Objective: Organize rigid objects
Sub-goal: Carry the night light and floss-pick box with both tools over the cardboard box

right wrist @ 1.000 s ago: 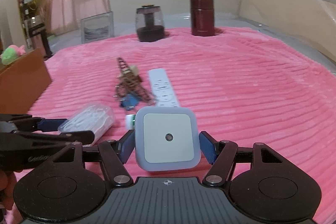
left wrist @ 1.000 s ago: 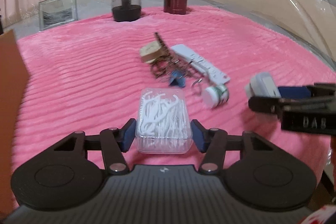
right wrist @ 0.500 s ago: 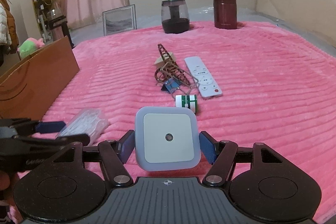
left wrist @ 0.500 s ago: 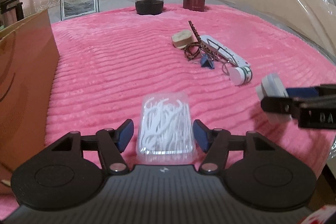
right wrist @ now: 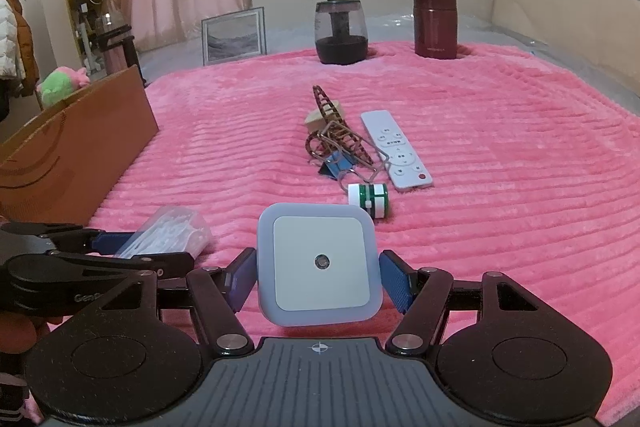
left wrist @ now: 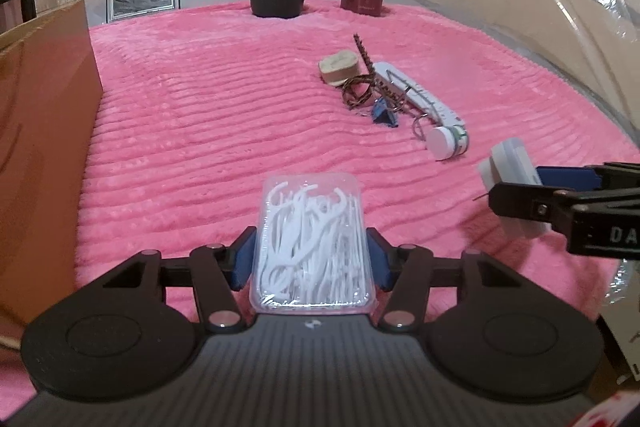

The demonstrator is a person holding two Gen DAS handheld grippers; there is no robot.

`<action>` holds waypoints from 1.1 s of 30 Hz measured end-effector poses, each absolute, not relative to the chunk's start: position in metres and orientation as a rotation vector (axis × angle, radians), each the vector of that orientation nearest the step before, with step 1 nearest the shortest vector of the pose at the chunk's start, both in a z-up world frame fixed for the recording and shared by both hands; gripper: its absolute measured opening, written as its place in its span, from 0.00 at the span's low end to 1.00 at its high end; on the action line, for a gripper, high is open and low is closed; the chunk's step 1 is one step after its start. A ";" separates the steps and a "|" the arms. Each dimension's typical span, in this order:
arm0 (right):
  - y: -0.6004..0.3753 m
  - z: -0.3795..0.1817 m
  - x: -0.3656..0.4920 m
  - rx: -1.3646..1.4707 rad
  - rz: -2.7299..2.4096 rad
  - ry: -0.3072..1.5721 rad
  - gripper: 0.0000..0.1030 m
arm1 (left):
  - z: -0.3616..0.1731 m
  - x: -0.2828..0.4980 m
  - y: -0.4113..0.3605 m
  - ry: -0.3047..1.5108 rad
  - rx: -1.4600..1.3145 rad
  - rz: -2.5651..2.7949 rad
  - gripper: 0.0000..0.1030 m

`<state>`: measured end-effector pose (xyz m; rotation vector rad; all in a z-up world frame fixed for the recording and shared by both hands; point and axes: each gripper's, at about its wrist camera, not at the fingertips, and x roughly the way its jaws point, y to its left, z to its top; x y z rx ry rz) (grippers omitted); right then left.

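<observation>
Now both loads have drawn back from the clutter at one o'clock toward the cardboard box [left wrist: 44, 131] at nine o'clock: the left gripper [left wrist: 311, 257] is closing on the floss-pick box [left wrist: 310, 247], the right gripper [right wrist: 318, 277] clamps the night light [right wrist: 320, 263].

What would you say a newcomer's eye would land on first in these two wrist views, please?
Probably the bright pink ribbed blanket that fills both views. Next come the held items: the left hand-held gripper is closing on a clear box of white floss picks, and the right hand-held gripper clamps a square white night light. Beyond them, mid-blanket, lies a small heap: a white remote, a blue binder clip and a green-and-white roll.
</observation>
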<state>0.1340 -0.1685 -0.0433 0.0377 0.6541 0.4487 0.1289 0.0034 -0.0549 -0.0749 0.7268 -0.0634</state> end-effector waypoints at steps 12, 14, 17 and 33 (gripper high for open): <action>-0.136 -0.002 0.081 0.028 0.521 0.594 0.61 | 0.007 0.048 0.034 0.636 -0.052 -0.046 0.50; -0.125 0.005 0.071 0.025 0.539 0.587 0.61 | 0.016 0.033 0.042 0.621 -0.046 -0.033 0.50; -0.106 0.015 0.058 0.015 0.575 0.572 0.61 | 0.027 0.013 0.055 0.604 -0.048 -0.013 0.50; -0.008 0.042 0.027 -0.059 0.783 0.523 0.61 | 0.062 -0.067 0.135 0.554 -0.035 0.090 0.50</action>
